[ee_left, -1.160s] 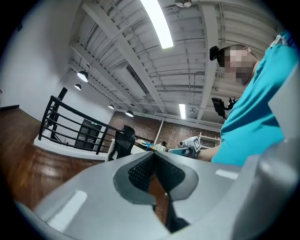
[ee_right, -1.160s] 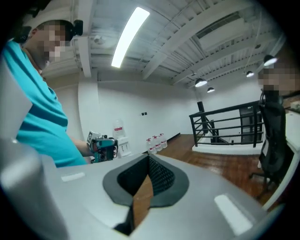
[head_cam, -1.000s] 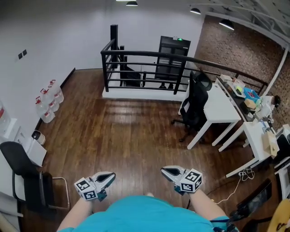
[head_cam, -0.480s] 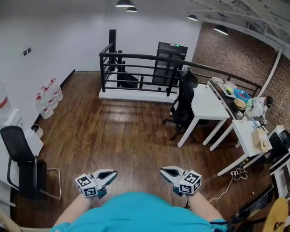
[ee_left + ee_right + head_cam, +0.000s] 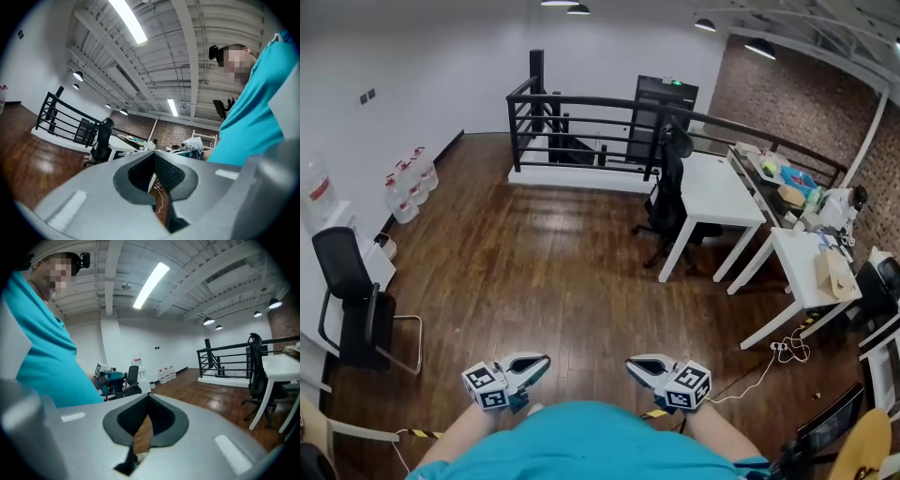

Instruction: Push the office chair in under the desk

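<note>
1. Grippers: left gripper (image 5: 540, 360) and right gripper (image 5: 634, 362) are held side by side at the bottom of the head view, above the person's teal shirt (image 5: 581, 441); both point out across the wooden floor (image 5: 534, 272).
2. Left gripper (image 5: 153, 153), own view: jaws clenched, dark pads meeting at the tips; nothing lies between them.
3. Right gripper (image 5: 147, 397), own view: jaws likewise pressed together and empty; the left gripper shows beyond them, in front of the shirt.
4. Office chair (image 5: 667, 197): black, upright, against the left edge of the white desk (image 5: 717, 192); its wheeled base stands out on the floor on the side away from the desk; whether the seat lies under the top cannot be told; chair and grippers are well apart.
5. Same chair in the gripper views: small beside the desk in the left gripper view (image 5: 102, 140); at the right edge of the right gripper view (image 5: 256, 371), next to a desk leg (image 5: 262, 404).
6. Surroundings: black railing (image 5: 581, 117) behind the chair; water bottles (image 5: 408, 183) along the white wall at left; second black chair (image 5: 352, 300) at the left edge; second white desk (image 5: 797, 267) at right, with a white cable (image 5: 764, 370) on the floor near it.
</note>
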### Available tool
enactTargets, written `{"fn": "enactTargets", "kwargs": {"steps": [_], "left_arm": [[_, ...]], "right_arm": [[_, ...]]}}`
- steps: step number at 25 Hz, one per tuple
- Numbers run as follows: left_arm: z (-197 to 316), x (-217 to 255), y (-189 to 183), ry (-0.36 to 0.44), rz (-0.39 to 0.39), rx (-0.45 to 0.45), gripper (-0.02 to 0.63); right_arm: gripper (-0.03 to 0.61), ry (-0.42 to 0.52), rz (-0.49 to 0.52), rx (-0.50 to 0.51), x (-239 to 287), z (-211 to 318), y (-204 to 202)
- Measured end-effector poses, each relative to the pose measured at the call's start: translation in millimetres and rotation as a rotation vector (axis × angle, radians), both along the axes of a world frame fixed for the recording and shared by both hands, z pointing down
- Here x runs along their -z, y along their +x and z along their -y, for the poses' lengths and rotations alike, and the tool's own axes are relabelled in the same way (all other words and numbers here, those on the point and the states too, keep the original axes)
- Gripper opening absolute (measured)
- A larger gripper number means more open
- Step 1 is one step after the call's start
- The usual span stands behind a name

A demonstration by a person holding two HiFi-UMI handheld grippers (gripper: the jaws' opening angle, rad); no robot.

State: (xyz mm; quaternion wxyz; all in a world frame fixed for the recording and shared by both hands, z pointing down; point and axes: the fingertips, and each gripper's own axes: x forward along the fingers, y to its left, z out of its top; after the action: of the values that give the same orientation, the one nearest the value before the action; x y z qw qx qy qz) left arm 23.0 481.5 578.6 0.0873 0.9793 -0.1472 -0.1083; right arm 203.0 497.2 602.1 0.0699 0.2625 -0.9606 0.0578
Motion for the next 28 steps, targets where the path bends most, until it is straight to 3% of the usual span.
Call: {"fn": "enactTargets", "kwargs": {"steps": [5, 13, 19, 22, 28], "left_arm": [[-46.5, 10.6, -8.9, 0.015, 0.008, 0.052, 0.028], [-106.7, 17.8, -88.9, 0.053, -0.001, 0.058, 0.028], [-141.8, -6.4, -151.3, 0.028, 0.03, 0.053, 0.028], [-142.5, -14.3, -158.4, 0.02, 0.054, 0.08, 0.028], [-156.5, -13.3, -149.4, -0.01, -0.008, 0.132, 0.028]], "right_arm": [[0.0, 0.003, 0.05, -0.008, 4.5, -37.3, 3.2], [0.0, 0.011, 0.118, -0.062, 13.4, -89.2, -66.5], [0.0, 0.02, 0.085, -0.094, 12.5, -121.3, -118.8], [0.0, 0.017, 0.048, -0.073, 11.4, -124.4, -128.8], [0.0, 0.022, 0.034, -0.059, 15.2, -131.0, -104.2]]}}
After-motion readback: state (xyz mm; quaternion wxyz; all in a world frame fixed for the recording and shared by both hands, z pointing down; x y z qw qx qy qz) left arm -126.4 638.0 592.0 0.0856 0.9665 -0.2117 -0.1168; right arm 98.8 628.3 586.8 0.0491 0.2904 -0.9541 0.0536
